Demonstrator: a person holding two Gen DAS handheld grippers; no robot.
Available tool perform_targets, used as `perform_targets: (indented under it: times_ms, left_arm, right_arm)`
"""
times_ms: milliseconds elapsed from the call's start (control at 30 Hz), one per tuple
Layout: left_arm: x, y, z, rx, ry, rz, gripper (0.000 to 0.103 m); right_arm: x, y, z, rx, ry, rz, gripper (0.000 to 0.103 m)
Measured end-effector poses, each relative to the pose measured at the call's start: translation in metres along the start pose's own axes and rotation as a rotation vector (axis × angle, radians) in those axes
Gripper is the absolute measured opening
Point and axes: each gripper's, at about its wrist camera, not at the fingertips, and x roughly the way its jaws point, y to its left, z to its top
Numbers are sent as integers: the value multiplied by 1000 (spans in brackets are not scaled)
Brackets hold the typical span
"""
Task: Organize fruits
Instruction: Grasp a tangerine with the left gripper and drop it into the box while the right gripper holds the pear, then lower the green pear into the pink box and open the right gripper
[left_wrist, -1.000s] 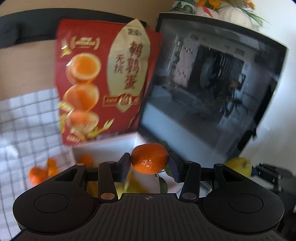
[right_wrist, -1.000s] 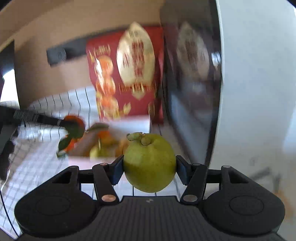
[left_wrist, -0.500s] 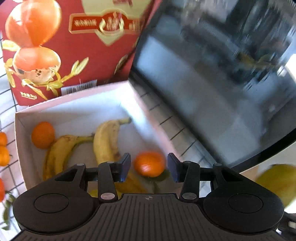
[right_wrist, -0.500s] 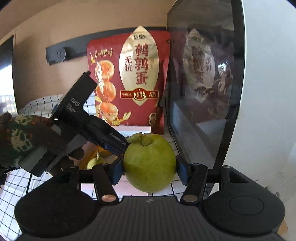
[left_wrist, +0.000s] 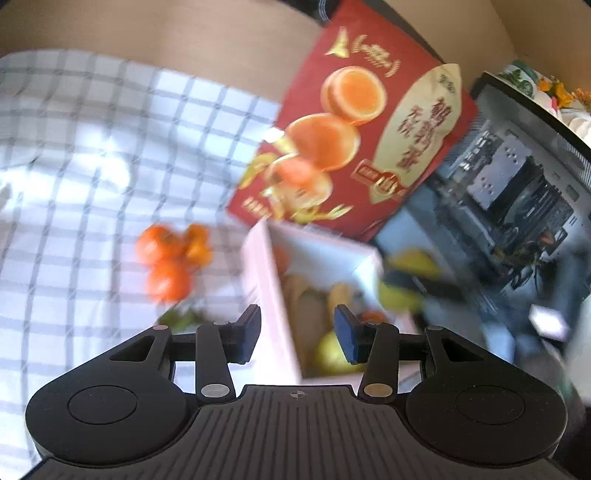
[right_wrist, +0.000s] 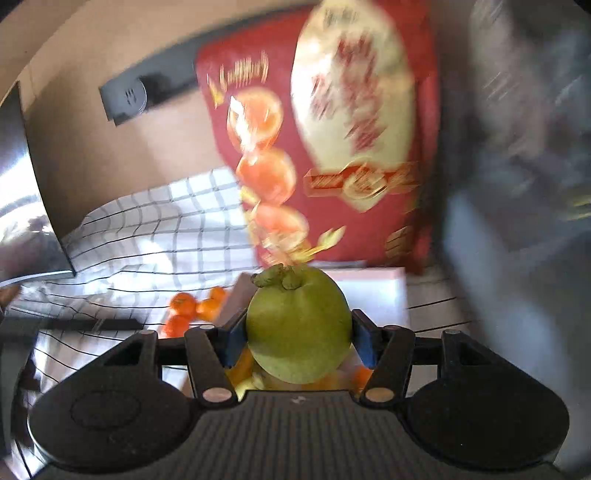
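My left gripper (left_wrist: 297, 332) stands open and empty above the near left wall of the white box (left_wrist: 267, 280). Inside the box lie bananas (left_wrist: 301, 299) and a yellow-green fruit (left_wrist: 332, 354), all blurred. Three tangerines (left_wrist: 168, 258) with leaves sit on the checked cloth (left_wrist: 92, 166) left of the box. My right gripper (right_wrist: 299, 332) is shut on a round green fruit (right_wrist: 299, 325), stem end up, held over the near part of the white box (right_wrist: 373, 288). Yellow and orange fruit shows beneath it. The tangerines (right_wrist: 184, 308) lie left of the box.
A tall red snack bag (left_wrist: 362, 147) leans behind the box. A dark glass-fronted appliance (left_wrist: 517, 206) stands close on the right. The checked cloth (right_wrist: 147, 236) stretches left, with a shiny metal object (right_wrist: 22, 206) at its far left. A beige wall rises behind.
The left gripper let its tangerine go into the box, then swung back to the left and is now empty. The right gripper carried the green fruit closer, over the box.
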Motion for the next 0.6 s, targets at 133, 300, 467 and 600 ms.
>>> perform_targets:
  times_ms: [133,300,467,600]
  left_arm:
    - [-26,22,-22,-21,9,62,48]
    - [-45,49,-41,-72,18,114,48]
    - [-52,60,-48,-108,13,122,48]
    - [-47,58,-52,-110,30,107,48]
  right_arm:
    - [70,-4,7,60,123,75,58]
    - [113,2,-1,12,218,29,58]
    - [115,7,-13,-21,252,20,58]
    - [111,18,-16,-105,249,-9,59]
